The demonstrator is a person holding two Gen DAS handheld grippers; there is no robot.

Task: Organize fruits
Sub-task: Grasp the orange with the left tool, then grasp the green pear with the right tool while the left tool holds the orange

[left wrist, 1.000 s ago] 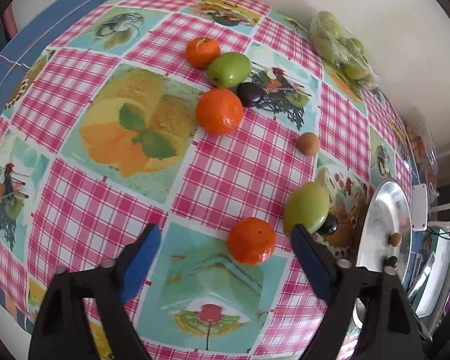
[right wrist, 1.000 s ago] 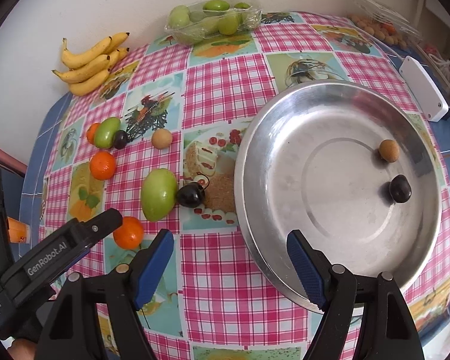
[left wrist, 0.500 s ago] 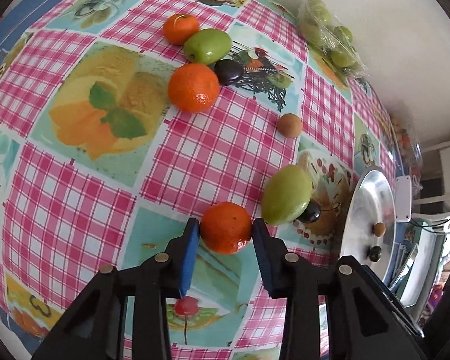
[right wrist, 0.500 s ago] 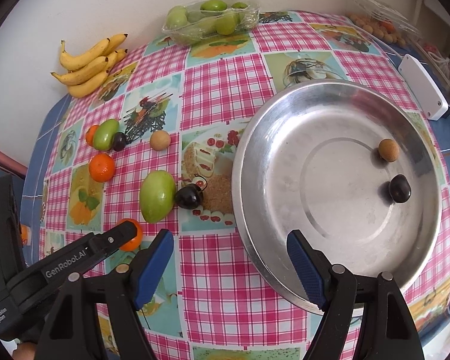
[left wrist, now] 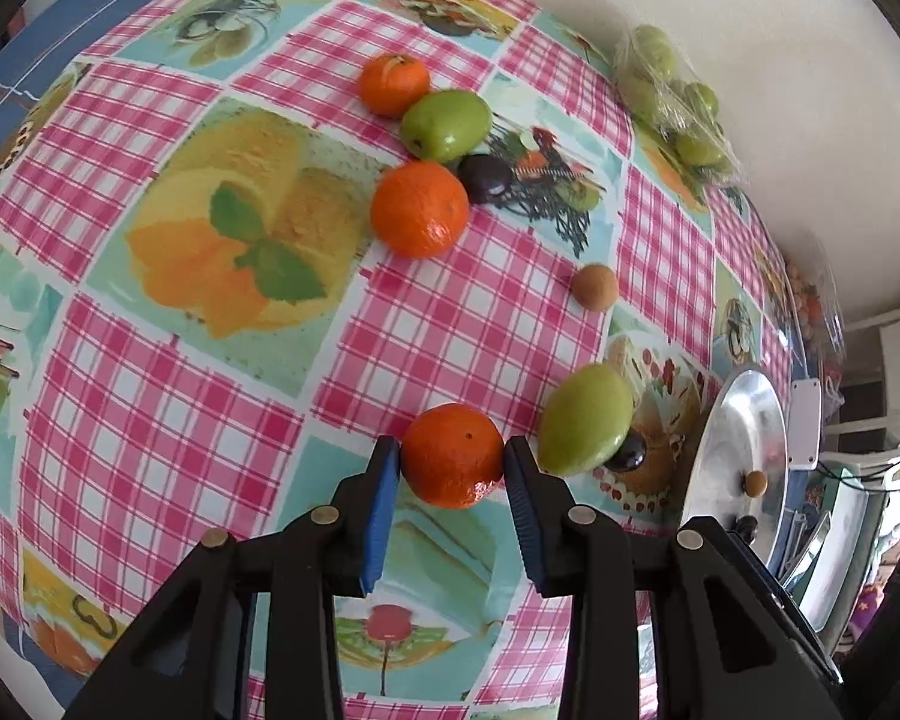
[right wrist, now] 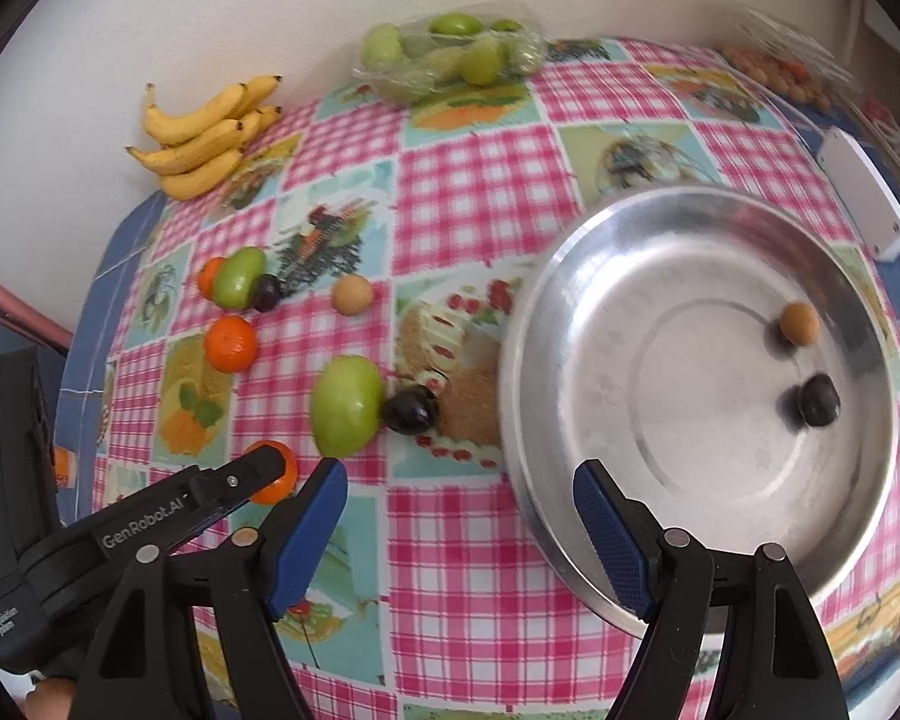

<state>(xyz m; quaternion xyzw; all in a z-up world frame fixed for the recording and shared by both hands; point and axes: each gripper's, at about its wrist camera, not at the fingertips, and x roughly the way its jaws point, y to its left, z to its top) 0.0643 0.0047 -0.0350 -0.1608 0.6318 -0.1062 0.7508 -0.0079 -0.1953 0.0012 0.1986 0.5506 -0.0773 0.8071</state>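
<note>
The left gripper [left wrist: 452,459] has closed within the last second; its blue fingers [left wrist: 381,507] now clamp the nearest orange [left wrist: 453,455] on the checked tabletop [left wrist: 150,408], just beside a green fruit [left wrist: 587,419]. The right gripper [right wrist: 459,531] hangs over the near rim of the steel bowl [right wrist: 546,528], fingers apart and gripping nothing. The bowl contains one brown fruit [right wrist: 798,323] and one dark fruit [right wrist: 817,399].

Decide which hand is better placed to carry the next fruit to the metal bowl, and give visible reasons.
Left. The left claw already grips an orange; the right claw hangs open and empty beside the bowl.
</note>
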